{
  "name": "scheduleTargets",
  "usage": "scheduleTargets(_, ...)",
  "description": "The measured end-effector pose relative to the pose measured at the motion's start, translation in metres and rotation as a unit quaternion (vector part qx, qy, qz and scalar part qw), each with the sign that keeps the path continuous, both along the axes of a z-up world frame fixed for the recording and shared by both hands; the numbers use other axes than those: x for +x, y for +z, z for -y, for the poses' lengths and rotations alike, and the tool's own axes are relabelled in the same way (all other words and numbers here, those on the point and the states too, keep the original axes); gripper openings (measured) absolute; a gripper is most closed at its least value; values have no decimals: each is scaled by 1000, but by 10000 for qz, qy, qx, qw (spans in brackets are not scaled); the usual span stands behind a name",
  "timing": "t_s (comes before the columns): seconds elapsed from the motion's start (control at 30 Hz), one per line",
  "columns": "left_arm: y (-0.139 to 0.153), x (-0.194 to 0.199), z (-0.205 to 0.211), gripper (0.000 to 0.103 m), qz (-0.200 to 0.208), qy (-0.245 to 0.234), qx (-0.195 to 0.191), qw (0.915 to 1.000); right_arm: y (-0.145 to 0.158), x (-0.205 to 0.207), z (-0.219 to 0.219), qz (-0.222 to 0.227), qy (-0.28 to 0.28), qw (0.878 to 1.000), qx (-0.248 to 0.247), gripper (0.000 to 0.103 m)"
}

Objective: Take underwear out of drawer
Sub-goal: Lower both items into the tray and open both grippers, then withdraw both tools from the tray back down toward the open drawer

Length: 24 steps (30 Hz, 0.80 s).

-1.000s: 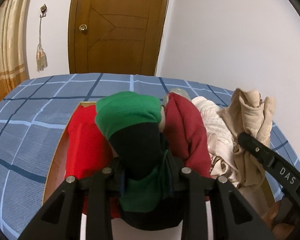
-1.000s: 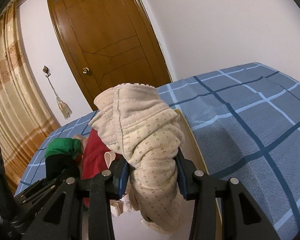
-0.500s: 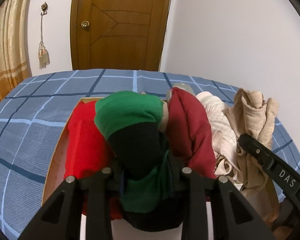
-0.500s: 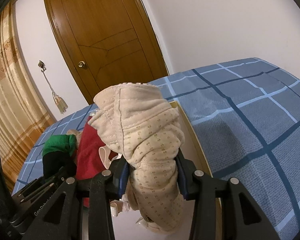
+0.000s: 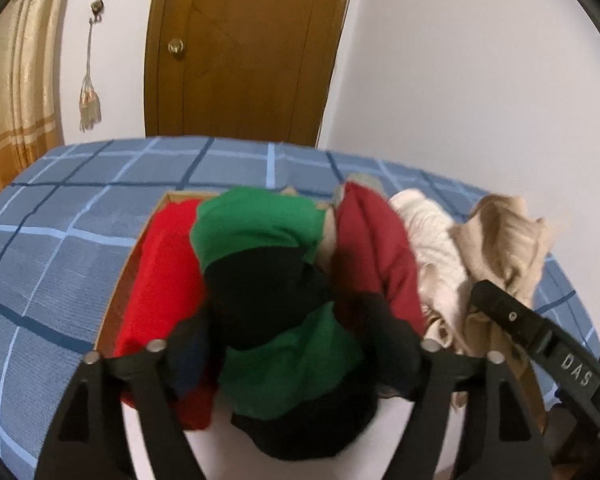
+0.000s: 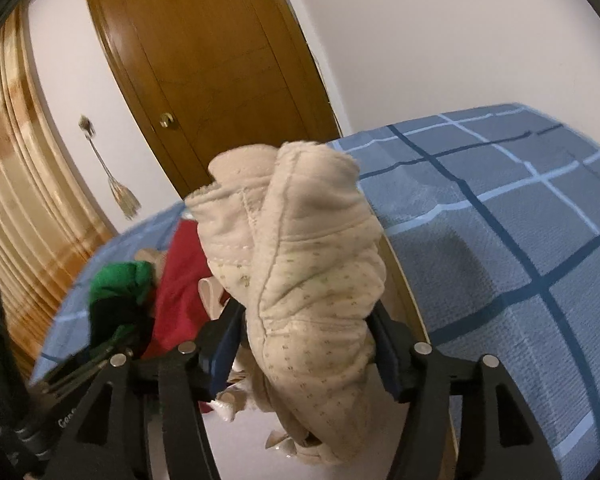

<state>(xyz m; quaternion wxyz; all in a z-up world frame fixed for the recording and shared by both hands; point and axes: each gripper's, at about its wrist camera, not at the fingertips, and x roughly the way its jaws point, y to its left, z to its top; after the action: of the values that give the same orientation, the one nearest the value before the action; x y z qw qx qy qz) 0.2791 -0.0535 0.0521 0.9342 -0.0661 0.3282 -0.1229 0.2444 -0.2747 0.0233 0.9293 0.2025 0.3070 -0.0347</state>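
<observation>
A shallow wooden drawer [image 5: 112,316] sits on a bed covered in a blue checked bedspread [image 5: 60,216], packed with rolled underwear: a bright red piece [image 5: 160,280], a dark red piece [image 5: 376,248], a pale cream piece [image 5: 432,240]. The left tool [image 5: 292,350] points down at a green and black roll [image 5: 268,280]; its jaws have just been opening and now stand apart, with the roll lying loose between them, half over the drawer's near edge. The right tool [image 6: 308,340] has a beige dotted garment [image 6: 300,264] standing up between its blue pads [image 6: 224,344]; its jaws have also just been spreading, and the cloth looks slack rather than squeezed, though it may brush the pads. Both pieces seem to be in the act of release, and the risk is where they land. The green and black roll could slump back into the drawer among the others, or unroll and drag the bright red piece with it. The beige garment, tall and top-heavy, could tip back onto the pile or catch on a pad as the tool draws away. The two tools are close, so a careless retreat could knock them together.
</observation>
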Motion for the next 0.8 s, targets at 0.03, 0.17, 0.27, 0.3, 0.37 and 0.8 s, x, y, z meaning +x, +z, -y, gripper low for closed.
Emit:
scheduleTargets(0.03,3,-5,0,92,123,64,27,9999,1,-6,4,156,-17,9998,157,67)
scheduleTargets(0.17,18,-25,0,102,607,194,92,9979,7,-27,11,698,-70,9965,451,69)
scheduleTargets(0.27,22,-32,7,102,631,107,389,9972,12,-36,7,778,-18,9965,306,69)
scheduleTargets(0.3,20,-35,10,102,609,60,538,9967,13,-37,5,757,15,9968,268,69)
scheduleTargets(0.37,13,-40,13,102,544,-7,682,9962,13,-45,4,815,57,9962,309,69)
scheduleTargets(0.8,-2,-80,-5,102,215,103,526,9983,0,-105,5,1020,-34,9921,736,69)
